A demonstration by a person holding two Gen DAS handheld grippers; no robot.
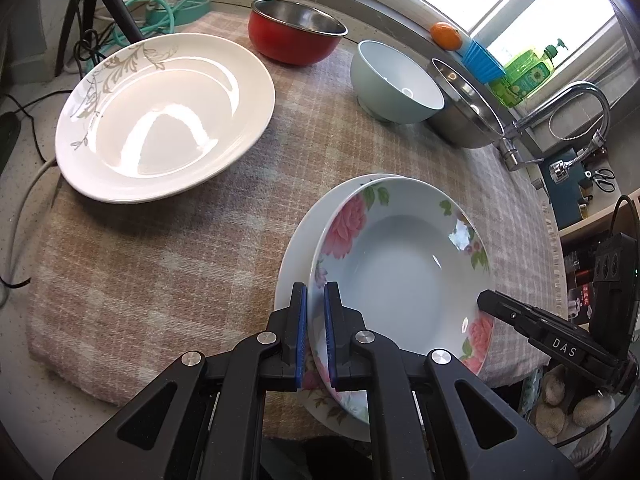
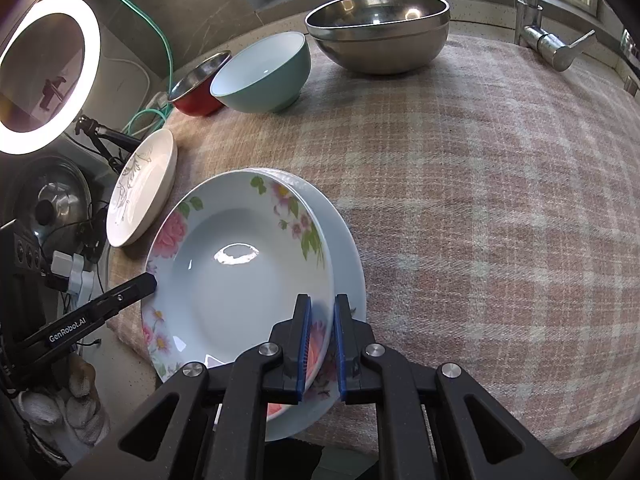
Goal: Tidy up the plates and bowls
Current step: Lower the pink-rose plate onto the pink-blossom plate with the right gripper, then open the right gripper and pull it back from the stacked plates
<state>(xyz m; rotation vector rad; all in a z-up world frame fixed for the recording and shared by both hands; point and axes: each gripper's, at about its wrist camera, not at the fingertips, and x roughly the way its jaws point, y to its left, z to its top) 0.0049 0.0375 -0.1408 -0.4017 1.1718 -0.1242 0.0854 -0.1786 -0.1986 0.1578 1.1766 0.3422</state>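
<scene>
A pink-flowered deep plate (image 1: 404, 276) (image 2: 240, 276) sits tilted on a plain white plate (image 1: 292, 256) (image 2: 344, 248) at the table's near edge. My left gripper (image 1: 315, 300) is shut on the flowered plate's near-left rim. My right gripper (image 2: 322, 312) is shut on its opposite rim; its finger (image 1: 504, 312) shows in the left wrist view. A white plate with a grey leaf pattern (image 1: 164, 116) (image 2: 140, 188) lies to the left. A red bowl (image 1: 294, 30) (image 2: 196, 88), a light blue bowl (image 1: 396, 80) (image 2: 262, 74) and a steel bowl (image 1: 464, 104) (image 2: 380, 32) stand at the back.
A plaid cloth (image 1: 160, 264) (image 2: 480, 200) covers the table. A faucet (image 1: 560, 120) (image 2: 536, 28) stands at the far right, with an orange (image 1: 446, 34), a blue cup (image 1: 482, 60) and green soap bottle (image 1: 524, 72) on the sill. A ring light (image 2: 48, 72), cables and tripod are left.
</scene>
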